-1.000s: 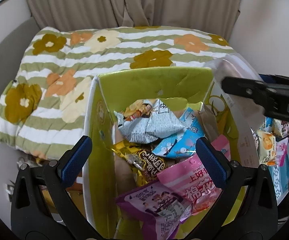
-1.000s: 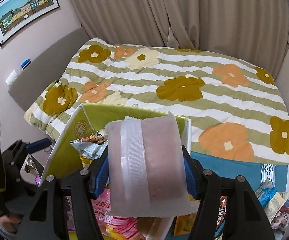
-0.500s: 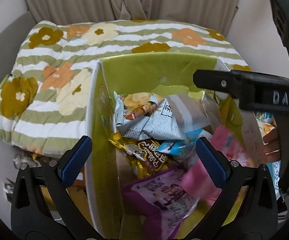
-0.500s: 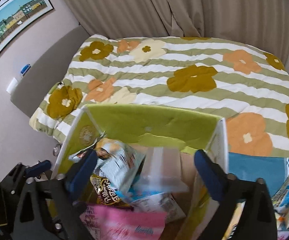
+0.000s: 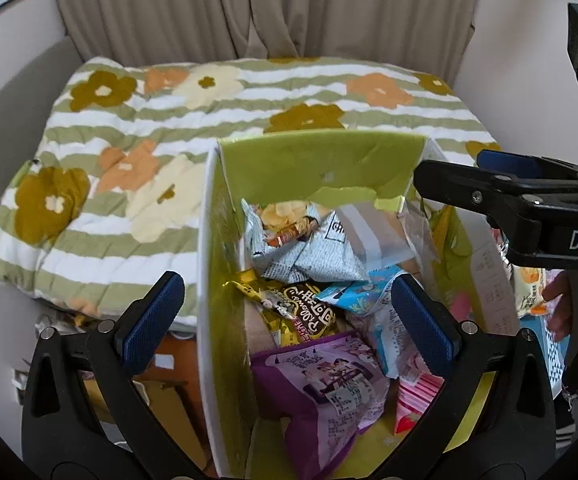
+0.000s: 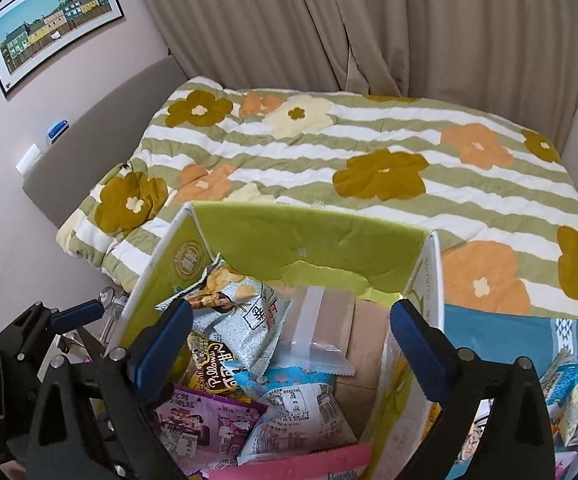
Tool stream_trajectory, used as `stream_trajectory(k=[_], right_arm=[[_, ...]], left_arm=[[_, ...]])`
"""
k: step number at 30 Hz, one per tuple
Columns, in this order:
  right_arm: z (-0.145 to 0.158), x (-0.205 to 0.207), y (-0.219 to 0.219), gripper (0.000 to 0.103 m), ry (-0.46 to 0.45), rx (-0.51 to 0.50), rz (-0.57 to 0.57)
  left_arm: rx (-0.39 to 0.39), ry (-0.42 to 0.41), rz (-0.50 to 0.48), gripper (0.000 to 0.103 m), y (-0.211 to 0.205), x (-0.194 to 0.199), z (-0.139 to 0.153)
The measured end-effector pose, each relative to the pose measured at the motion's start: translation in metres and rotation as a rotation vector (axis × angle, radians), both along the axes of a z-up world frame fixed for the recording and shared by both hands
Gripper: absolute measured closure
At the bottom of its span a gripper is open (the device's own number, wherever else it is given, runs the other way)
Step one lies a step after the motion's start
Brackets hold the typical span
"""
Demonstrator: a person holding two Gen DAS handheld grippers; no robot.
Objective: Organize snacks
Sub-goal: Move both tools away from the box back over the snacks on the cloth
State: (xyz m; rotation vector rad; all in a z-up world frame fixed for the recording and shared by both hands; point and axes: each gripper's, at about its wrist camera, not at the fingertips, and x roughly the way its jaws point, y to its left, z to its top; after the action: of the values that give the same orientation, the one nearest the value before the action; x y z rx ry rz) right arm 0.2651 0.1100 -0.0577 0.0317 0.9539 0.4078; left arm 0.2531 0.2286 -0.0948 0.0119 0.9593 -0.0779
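The clear packet with a pale strip down its middle lies inside the green box, toward the far wall, resting on the brown cardboard floor and just beside a grey-white printed bag that overlaps its left edge. In front of these sit a light blue packet, a brown-and-gold Pillows bag, a purple packet and a pink packet at the near edge. From the left wrist view the same heap shows in the green box, with the purple packet nearest and the clear packet at the back. The right gripper hangs over the box with its jaws wide apart and nothing between them. The left gripper is also over the box's near left side, jaws apart and empty; the right gripper enters its view from the right, above the box's right wall. More snack packets lie outside the box to the right. Behind the box spreads a bed with a striped flower quilt, beige curtains beyond it, and a framed picture on the left wall.
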Motion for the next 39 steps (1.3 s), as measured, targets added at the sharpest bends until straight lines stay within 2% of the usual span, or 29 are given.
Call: stream_trajectory(k=[7,11,14,18,26,30,39], right_arm=[[0.035,-0.029,-0.020,0.005,-0.061,0.020,0.002],[0.053,-0.051,-0.043,0.005,-0.104,0.014,-0.010],[0.063,-0.072,-0.062,0.005,-0.139,0.010,-0.015],[0.072,-0.097,-0.093,0.005,-0.174,0.008,-0.027],[0.080,-0.146,-0.162,0.005,-0.219,-0.026,-0.094],[0.079,-0.166,-0.198,0.005,-0.238,-0.076,-0.144],[0.074,-0.204,-0.275,0.005,-0.240,-0.070,-0.230]], left_arm=[[0.016,-0.070,0.047,0.001,-0.019,-0.028,0.034],[-0.007,-0.138,0.072,0.001,-0.036,-0.052,0.051],[0.000,-0.169,0.081,0.001,-0.058,-0.070,0.060],[-0.027,-0.199,0.075,0.001,-0.087,-0.089,0.067],[-0.048,-0.226,0.035,0.001,-0.154,-0.120,0.075],[-0.063,-0.233,0.016,0.001,-0.188,-0.134,0.072],[-0.071,-0.231,0.016,0.001,-0.252,-0.162,0.066]])
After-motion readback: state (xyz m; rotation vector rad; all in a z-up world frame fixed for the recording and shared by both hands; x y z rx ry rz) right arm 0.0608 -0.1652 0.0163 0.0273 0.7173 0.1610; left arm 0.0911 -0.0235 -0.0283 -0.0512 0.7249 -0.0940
